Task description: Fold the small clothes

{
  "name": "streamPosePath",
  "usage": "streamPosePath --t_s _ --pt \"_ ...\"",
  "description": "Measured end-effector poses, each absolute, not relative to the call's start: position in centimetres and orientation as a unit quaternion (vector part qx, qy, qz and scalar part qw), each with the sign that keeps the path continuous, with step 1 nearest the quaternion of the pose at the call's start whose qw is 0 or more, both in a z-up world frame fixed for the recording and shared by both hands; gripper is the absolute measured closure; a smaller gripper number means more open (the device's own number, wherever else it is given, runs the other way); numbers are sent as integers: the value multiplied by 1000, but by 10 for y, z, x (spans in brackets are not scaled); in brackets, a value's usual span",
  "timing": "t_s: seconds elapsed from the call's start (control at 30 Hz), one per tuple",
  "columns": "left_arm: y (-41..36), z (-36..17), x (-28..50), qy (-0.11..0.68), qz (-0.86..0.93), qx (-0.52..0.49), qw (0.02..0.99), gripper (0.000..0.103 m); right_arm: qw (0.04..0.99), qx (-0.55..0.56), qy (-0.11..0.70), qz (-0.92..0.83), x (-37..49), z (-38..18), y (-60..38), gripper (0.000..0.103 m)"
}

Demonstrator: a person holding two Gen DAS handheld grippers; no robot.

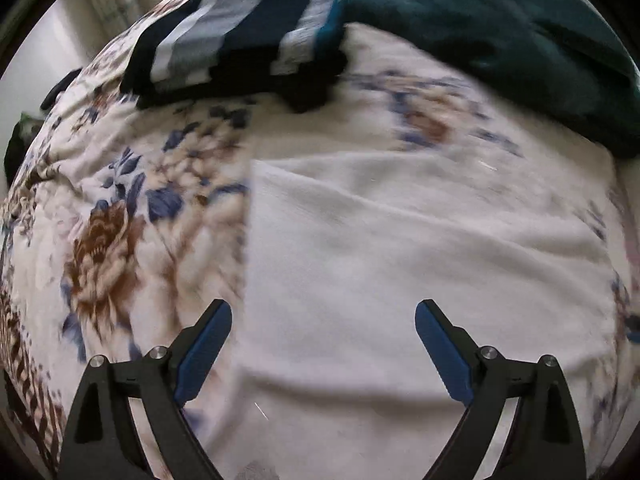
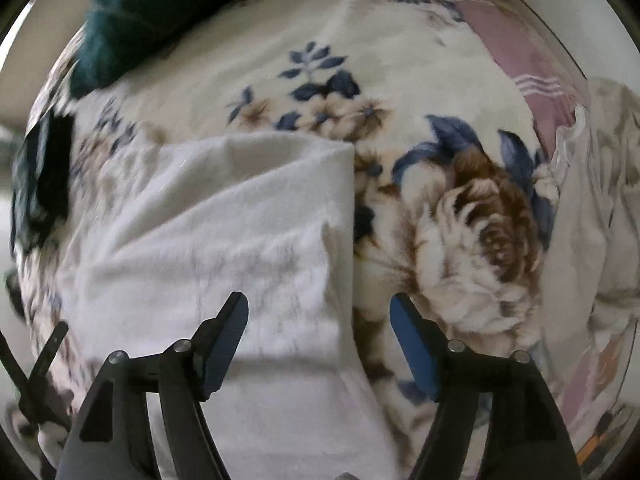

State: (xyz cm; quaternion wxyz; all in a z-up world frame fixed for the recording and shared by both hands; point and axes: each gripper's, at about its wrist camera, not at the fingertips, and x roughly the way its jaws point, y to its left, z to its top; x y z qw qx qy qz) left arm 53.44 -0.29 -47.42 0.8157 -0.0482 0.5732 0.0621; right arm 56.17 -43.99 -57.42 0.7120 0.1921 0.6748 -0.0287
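Right, both sets of tongs hang spread wide with nothing between them: the left tongs (image 1: 323,316) at the bottom of the left view over the lower middle of the white garment (image 1: 400,264), the right tongs (image 2: 319,308) at the bottom of the right view straddling that garment's right-hand edge, one finger over cloth, the other over the floral blanket (image 2: 460,240) on the bed. The white garment lies flat across the centre of both views, already looking doubled over, with a raised crease running up its middle. Here's the worry: white plush on pale plush, so a pinch at that right edge could easily gather blanket pile along with the garment, or catch only the top layer and peel the fold open. Both views are smeared with motion too, so a hurried close might miss the hem altogether. Further back, upper left of the left view, a striped folded piece (image 1: 236,40) sits close to a dark teal heap (image 1: 500,48) at upper right; a wide sweep could drag cloth into either
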Motion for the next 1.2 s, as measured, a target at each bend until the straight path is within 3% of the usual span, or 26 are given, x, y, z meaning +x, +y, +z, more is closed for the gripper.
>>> streamPosePath --t_s 0.27,0.5,0.6,0.73,0.77,0.9,0.97,1.03,1.1,1.2 --pt "-194 -476 390 633 5 -64 771 9 685 149 707 88 515 -557 -494 25" --pt "-327 -546 308 715 -22 -54 697 9 668 134 718 141 516 -581 -546 25" --pt "-355 -580 296 730 -19 -14 683 9 658 171 710 185 534 -607 -541 25" --pt "-355 -586 302 698 13 -18 716 10 648 218 692 233 564 -636 -519 25" --pt "-353 -584 305 691 18 -18 722 19 647 232 687 237 575 -643 -514 25" --pt "-354 -567 318 660 8 6 751 87 652 252 679 222 612 -665 -505 25" --pt "-352 -559 322 654 3 1 757 94 640 266 688 216 624 -679 -500 29" --pt "-346 -547 322 645 6 -6 764 97 639 260 690 217 626 -680 -490 69" --pt "-337 -532 326 634 11 -16 773 98 643 249 690 218 624 -675 -482 84" --pt "-318 -508 328 618 21 -31 785 98 656 245 680 215 620 -654 -474 86"
